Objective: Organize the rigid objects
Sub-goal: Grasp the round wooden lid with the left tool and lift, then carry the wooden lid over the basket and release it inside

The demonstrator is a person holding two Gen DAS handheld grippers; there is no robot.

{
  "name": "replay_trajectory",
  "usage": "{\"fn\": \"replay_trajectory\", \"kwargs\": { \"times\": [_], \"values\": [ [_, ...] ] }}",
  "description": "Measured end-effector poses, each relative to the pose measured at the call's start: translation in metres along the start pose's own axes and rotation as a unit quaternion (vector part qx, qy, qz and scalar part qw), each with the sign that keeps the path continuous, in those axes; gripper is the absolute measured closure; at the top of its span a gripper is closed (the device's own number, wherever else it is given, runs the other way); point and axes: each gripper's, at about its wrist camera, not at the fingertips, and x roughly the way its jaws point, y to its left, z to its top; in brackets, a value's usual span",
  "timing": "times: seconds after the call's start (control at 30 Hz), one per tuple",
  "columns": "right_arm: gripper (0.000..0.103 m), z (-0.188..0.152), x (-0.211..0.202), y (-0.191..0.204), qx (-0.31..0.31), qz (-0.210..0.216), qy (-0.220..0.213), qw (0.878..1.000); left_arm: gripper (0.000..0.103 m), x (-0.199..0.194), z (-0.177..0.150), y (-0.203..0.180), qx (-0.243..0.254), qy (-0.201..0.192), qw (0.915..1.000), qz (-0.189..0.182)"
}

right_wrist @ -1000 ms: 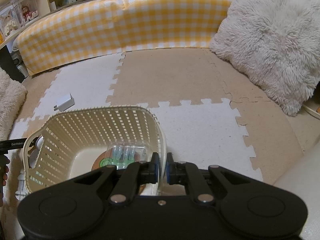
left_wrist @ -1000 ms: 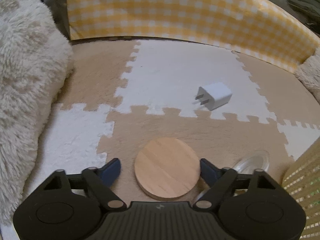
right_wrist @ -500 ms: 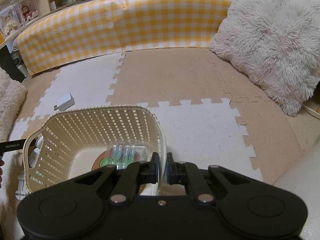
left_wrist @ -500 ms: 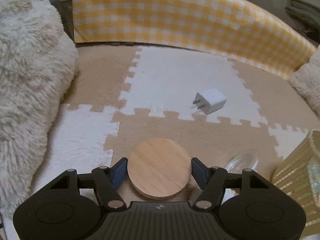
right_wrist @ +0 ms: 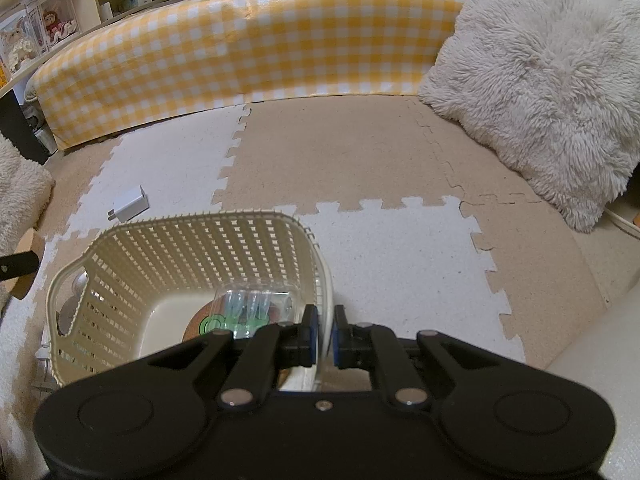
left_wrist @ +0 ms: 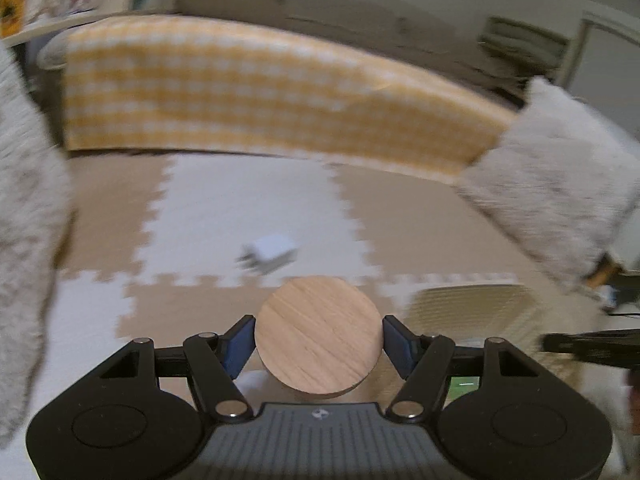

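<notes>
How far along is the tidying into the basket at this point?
Partly done. The basket already holds a clear plastic package and a round cork piece. The left gripper is shut on the wooden disc, lifted off the mat, while the right gripper clamps the basket's rim. The white charger lies on the mat, not yet collected.

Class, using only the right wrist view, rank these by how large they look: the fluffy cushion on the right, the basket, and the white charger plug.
1. Fluffy cushion, largest in the picture.
2. Basket; it sits nearer the camera, so its true size against the cushion stays unsure.
3. White charger plug, clearly smallest.
</notes>
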Motion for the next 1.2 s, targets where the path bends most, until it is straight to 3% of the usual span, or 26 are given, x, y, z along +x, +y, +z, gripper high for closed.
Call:
{"fn": "replay_trajectory", "kwargs": {
  "times": [0.27,0.47,0.77,1.2],
  "values": [
    [0.096,-0.001,-0.005,-0.001,0.001,0.004,-0.005,1.000,0.035,0.001,0.002,-0.064,-0.004,0.011,0.9962,-0.086],
    [0.096,-0.001,-0.014,-0.008,0.016,0.017,-0.014,1.000,0.035,0.022,0.001,-0.101,-0.007,0.042,0.9926,-0.114],
    [0.098,0.001,-0.017,-0.010,0.019,0.024,-0.014,0.999,0.035,0.073,0.002,-0.119,-0.055,0.119,0.9841,-0.119],
    [0.098,0.001,-0.016,-0.011,0.019,0.027,-0.012,0.999,0.035,0.124,-0.002,-0.131,-0.086,0.165,0.9793,-0.080]
  ]
}}
